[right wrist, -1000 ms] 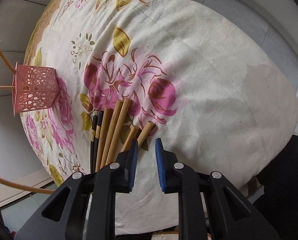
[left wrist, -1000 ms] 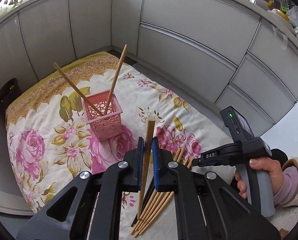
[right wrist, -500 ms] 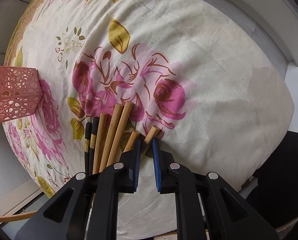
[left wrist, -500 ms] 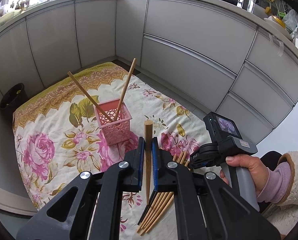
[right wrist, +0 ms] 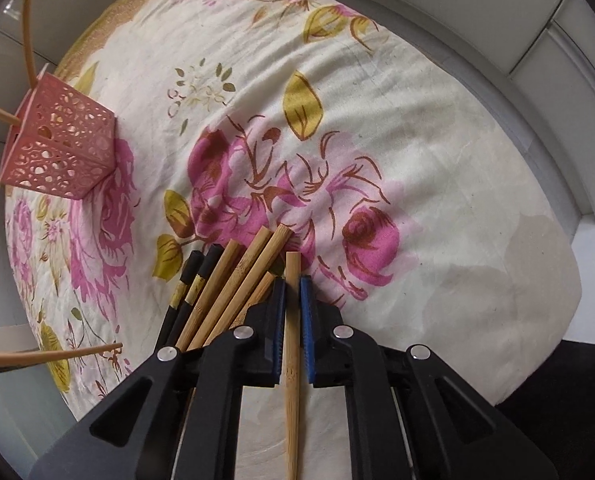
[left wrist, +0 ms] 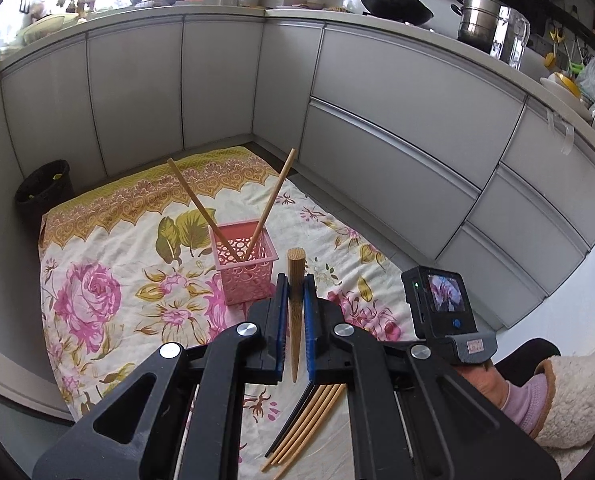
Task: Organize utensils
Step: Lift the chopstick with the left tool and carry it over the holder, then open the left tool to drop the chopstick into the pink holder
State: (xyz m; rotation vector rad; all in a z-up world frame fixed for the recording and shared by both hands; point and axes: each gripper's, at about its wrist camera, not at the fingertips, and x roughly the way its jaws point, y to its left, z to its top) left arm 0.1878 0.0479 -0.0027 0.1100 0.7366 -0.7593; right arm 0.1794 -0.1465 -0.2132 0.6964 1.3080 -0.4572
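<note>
Presently, left gripper (left wrist: 296, 312) clenched on round tapered bamboo chopstick (left wrist: 295, 300); right gripper (right wrist: 292, 308) grasping smooth wooden chopstick (right wrist: 292, 360); perforated pink plastic basket (left wrist: 244, 266) on floral cloth (left wrist: 109, 264).

A cream floral cloth (left wrist: 109, 304), printed with pink roses and olive leaves and edged with a yellow-and-brown scalloped border, covers the floor in the corner of a kitchen lined with grey cabinets. A pink perforated holder (left wrist: 244, 267) stands upright on the cloth, two chopsticks leaning out of it. Nearer the cameras, a bundle of loose chopsticks (right wrist: 225, 288), several bamboo and two black, lies side by side on a rose print. A black bin (left wrist: 45, 192) stands on the floor just beside the cloth's far corner.
</note>
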